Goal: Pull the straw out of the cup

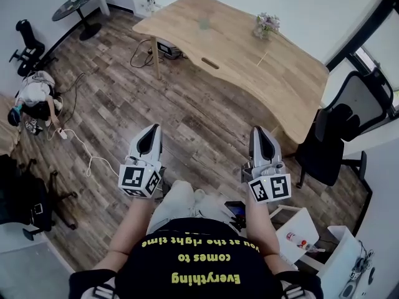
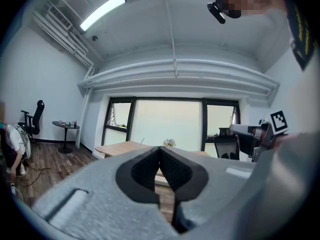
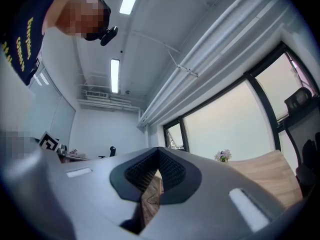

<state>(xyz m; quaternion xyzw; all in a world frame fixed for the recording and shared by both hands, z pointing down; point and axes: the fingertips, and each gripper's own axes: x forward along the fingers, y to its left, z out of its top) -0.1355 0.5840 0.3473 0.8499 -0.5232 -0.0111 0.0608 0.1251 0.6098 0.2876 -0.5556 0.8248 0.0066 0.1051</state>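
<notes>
Far across the room on the tabletop (image 1: 243, 80), cup (image 1: 204, 23) stands untouched; straw too small to tell; left gripper (image 1: 151, 131) and right gripper (image 1: 258, 132) jaws closed, empty, well apart from it; pull not yet begun.

Operator I'm watching wears a black short-sleeved T-shirt (image 1: 193, 270) with yellow lettering, and pale trousers (image 1: 177, 199). I note a small black camera (image 2: 216, 11) mounted at the head. Left gripper (image 1: 151, 128) and right gripper (image 1: 258, 129): light grey moulded shells, each with a dark oval recess on top. Black-and-white marker cube (image 1: 139, 179) on each. Pads (image 2: 175, 170) black, finely ribbed.
</notes>
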